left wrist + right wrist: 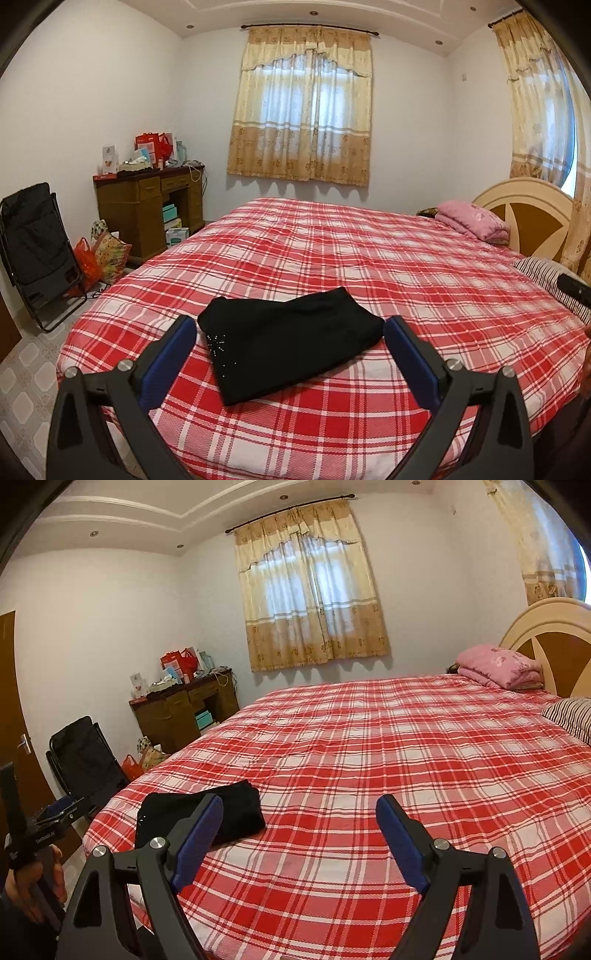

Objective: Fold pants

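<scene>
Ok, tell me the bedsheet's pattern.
Red and white plaid bedsheet, clearest in the left wrist view.

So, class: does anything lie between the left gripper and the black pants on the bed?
Nothing visible does. The left gripper is open and held above the folded black pants, which lie alone on the plaid bedspread; only air separates them.

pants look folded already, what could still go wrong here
1. The black pants lie near the bed's foot edge; a nudge could slide them toward the floor.
2. Both tools, left tool and right tool, are open and close above; lowering or closing could snag the top layer and undo the fold.
</scene>
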`<state>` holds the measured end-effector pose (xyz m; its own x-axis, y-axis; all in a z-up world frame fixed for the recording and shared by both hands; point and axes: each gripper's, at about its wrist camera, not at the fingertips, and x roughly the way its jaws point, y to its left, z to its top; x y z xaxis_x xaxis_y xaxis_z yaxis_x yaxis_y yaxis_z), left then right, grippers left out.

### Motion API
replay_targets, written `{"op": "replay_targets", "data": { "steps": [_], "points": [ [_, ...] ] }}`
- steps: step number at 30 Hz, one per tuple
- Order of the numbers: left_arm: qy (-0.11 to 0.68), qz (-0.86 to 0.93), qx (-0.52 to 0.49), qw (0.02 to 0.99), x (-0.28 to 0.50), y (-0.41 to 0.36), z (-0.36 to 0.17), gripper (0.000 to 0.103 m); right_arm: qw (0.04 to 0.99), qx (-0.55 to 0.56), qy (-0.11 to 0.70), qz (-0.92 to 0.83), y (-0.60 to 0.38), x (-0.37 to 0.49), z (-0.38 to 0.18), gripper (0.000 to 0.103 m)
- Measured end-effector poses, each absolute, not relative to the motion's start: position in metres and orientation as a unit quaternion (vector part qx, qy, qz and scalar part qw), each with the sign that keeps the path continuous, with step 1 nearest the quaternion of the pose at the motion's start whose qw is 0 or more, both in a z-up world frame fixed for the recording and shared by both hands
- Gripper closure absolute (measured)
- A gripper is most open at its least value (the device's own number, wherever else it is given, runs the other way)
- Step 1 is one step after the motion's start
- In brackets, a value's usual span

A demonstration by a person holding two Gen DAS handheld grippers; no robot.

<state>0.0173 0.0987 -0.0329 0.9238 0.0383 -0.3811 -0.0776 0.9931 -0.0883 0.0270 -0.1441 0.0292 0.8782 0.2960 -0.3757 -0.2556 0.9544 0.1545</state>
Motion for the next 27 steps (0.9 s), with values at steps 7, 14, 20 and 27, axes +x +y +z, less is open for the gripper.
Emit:
{"op": "replay_targets", "data": {
  "steps": [7, 14, 20, 27],
  "points": [
    [0.177, 0.031, -0.038, 0.983, 0.012, 0.092, -0.027, 0.000, 0.970, 0.034, 0.196, 0.141, -0.138, 0.024, 0.029, 0.017],
    [0.168, 0.041, -0.052, 0.984, 0.010, 0.099, -0.022, 0.000, 0.970, 0.027, 0.196, 0.144, -0.134, 0.021, 0.028, 0.017],
    [0.173, 0.051, -0.045, 0.983, 0.013, 0.100, -0.028, 0.000, 0.968, 0.024, 0.203, 0.148, -0.130, 0.024, 0.024, 0.016],
    [0.174, 0.051, -0.044, 0.982, 0.014, 0.099, -0.030, 0.000, 0.965, 0.020, 0.211, 0.152, -0.126, 0.026, 0.018, 0.016]
  ]
}}
